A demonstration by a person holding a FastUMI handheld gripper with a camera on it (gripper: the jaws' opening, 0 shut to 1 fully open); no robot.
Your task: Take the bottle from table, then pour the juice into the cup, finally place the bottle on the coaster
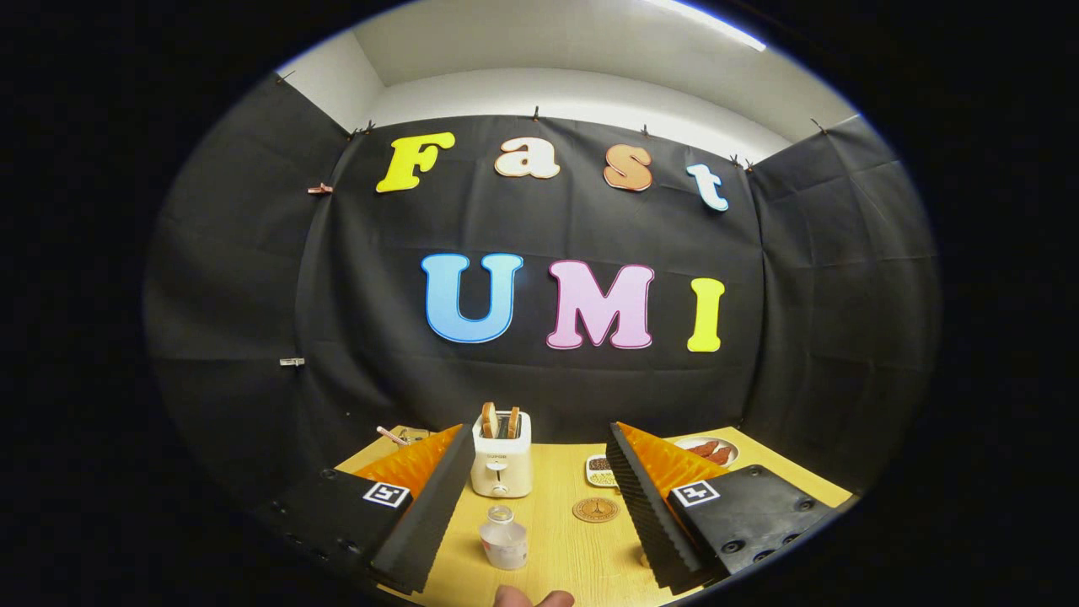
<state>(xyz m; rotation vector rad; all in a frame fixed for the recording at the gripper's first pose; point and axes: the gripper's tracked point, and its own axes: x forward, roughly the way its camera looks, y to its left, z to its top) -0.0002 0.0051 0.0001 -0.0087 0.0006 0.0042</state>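
A small clear bottle (503, 539) with an open neck stands on the wooden table (565, 556), between my two fingers and nearer the left one. My gripper (536, 438) is open wide and holds nothing. A round brown coaster (596, 509) lies on the table to the right of the bottle, just inside the right finger (649, 506). The bottle and the coaster are apart.
A white toaster (501, 466) with two slices of bread in it stands beyond the bottle at the table's back. A small dish (600, 472) sits right of the toaster, and a plate with reddish food (712, 451) is at the far right. A person's fingertips (533, 598) show at the near edge.
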